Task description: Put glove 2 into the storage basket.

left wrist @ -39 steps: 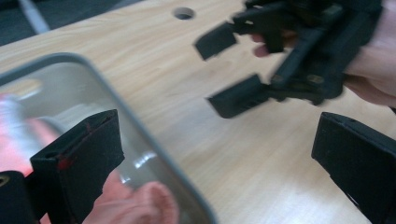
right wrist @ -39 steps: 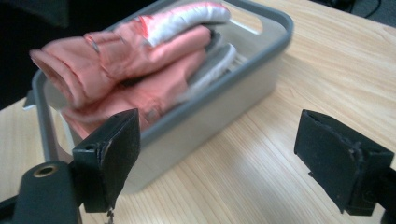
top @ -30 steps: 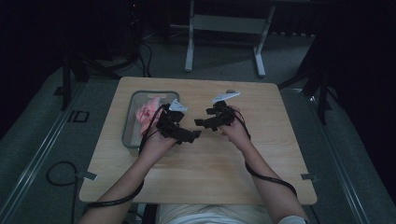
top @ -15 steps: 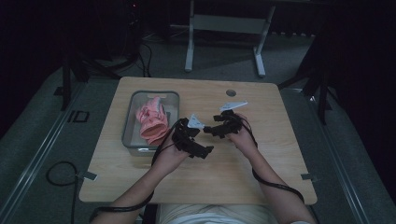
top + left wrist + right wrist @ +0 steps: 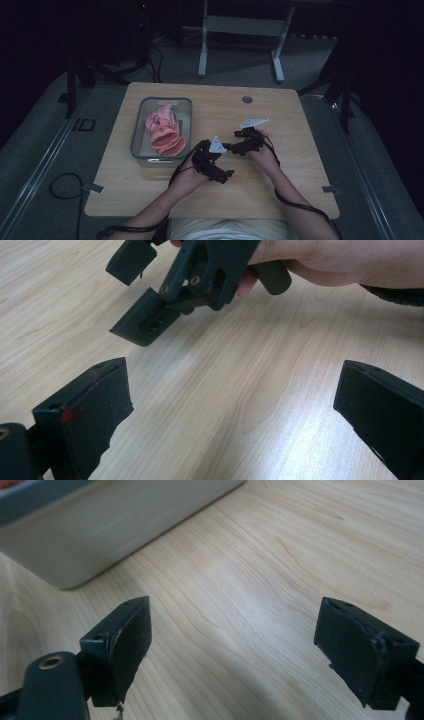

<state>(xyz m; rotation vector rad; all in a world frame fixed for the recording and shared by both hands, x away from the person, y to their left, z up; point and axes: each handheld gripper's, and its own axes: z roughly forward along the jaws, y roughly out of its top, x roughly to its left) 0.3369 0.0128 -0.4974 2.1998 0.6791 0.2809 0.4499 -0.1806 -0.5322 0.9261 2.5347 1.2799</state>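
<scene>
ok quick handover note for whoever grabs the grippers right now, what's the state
Left gripper: open, nothing between its jaws, held low over bare table in front of the person.
Right gripper: open too, empty, just right of the left one; its jaws point toward the near wall of the bin.
Pink cloth: lies bunched inside the grey bin on the left part of the table.
Done: the cloth sits in the bin and neither gripper touches it.
Left: probably nothing on the cloth itself; the rest of the tabletop shows no other item to handle.
</scene>
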